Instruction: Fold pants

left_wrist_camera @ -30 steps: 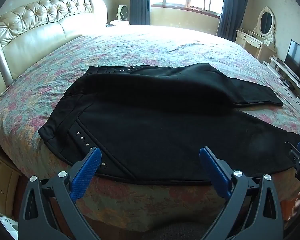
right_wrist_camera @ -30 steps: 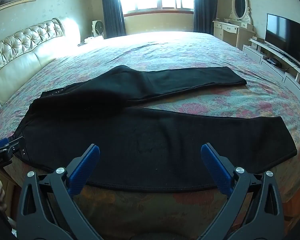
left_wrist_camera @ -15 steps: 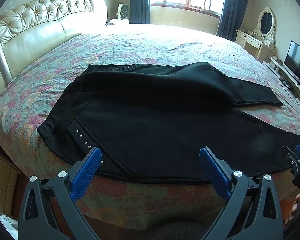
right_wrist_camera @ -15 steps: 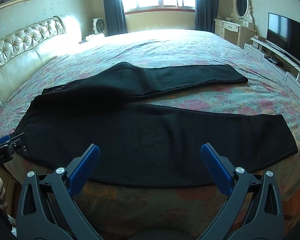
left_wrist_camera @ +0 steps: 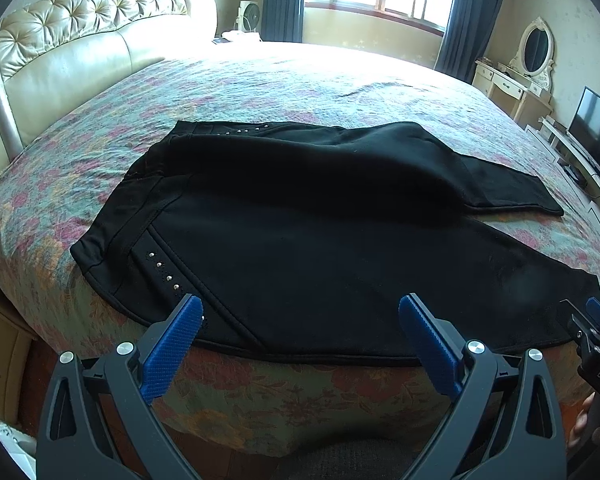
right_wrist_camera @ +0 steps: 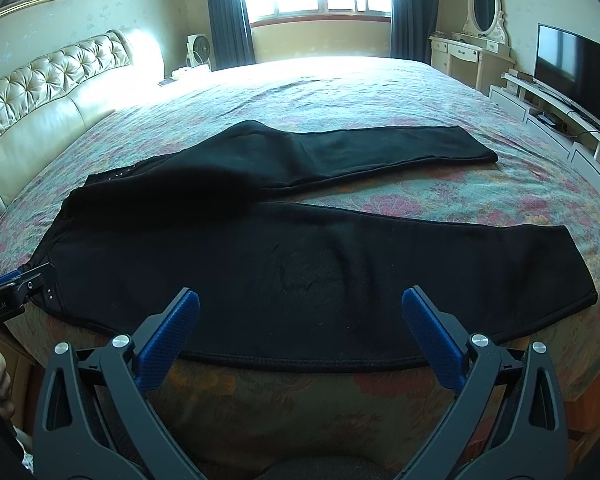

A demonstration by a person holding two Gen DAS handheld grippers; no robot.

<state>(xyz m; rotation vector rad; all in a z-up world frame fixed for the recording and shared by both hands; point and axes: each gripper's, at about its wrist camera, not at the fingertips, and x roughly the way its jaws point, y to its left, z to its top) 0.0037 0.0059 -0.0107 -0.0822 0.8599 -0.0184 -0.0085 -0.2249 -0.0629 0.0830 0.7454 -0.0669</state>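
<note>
Both grippers hovering wide open at the near edge of the bed, nothing gripped.

The black pants (left_wrist_camera: 300, 232) are lying spread flat on the floral bedspread (left_wrist_camera: 260, 92), waistband toward the tufted headboard (left_wrist_camera: 80, 40), legs splaying toward the TV (right_wrist_camera: 576, 68). The left gripper (left_wrist_camera: 300, 320) is hanging over the studded hip, the right gripper (right_wrist_camera: 300, 312) over the nearer leg, fingers parted, fabric lying unobstructed beneath both. A dressing table (right_wrist_camera: 468, 52) is standing beyond the bed by the window.
</note>
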